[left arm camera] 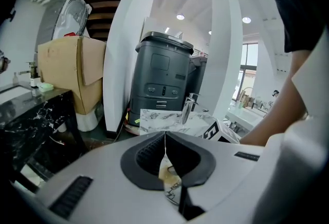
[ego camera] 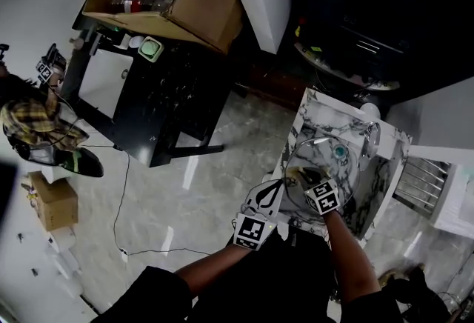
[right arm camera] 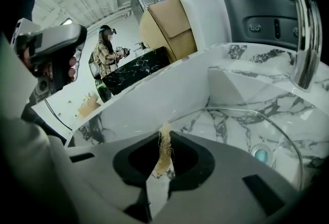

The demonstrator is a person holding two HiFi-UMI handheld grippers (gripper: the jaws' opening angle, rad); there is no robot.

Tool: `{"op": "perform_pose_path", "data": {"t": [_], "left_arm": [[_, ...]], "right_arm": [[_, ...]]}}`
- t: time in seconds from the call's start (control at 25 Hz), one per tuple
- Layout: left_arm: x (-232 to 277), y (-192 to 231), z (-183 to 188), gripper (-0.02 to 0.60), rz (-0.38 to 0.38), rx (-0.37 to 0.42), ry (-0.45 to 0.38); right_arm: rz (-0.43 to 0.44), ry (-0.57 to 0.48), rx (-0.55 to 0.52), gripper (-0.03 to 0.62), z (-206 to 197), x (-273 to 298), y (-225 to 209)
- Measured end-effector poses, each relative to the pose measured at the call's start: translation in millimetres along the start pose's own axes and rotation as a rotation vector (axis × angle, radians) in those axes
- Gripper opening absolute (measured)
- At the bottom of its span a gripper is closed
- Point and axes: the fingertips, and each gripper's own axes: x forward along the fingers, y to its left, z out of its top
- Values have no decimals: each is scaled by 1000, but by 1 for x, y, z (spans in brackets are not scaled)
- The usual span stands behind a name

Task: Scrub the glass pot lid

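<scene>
Marble sink (ego camera: 385, 166) at 3 o'clock in head view; black bench (ego camera: 170, 99) with cardboard box (ego camera: 200, 3) toward 11 o'clock. Glass pot lid (ego camera: 318, 155) inside basin, chrome faucet (ego camera: 370, 138) at its 2 o'clock. Left gripper (ego camera: 280, 184) clamped tight on lid rim, around 8 o'clock. Right gripper (ego camera: 302, 176) closed on tan fibrous scrubber (right arm camera: 164, 151), over lid, near left gripper.
</scene>
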Motion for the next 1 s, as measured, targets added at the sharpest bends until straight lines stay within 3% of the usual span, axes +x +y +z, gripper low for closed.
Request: {"op": "perform_pose_path", "data": {"t": [0.48,1.0], "left_arm": [[11,7,13,17,37,-14,-16],[24,0,16,17,-10,-6,-13]], "right_arm": [[-22,-50,53,61,10,6,-27],[-154,-96,29,63,18,3,-54]]}}
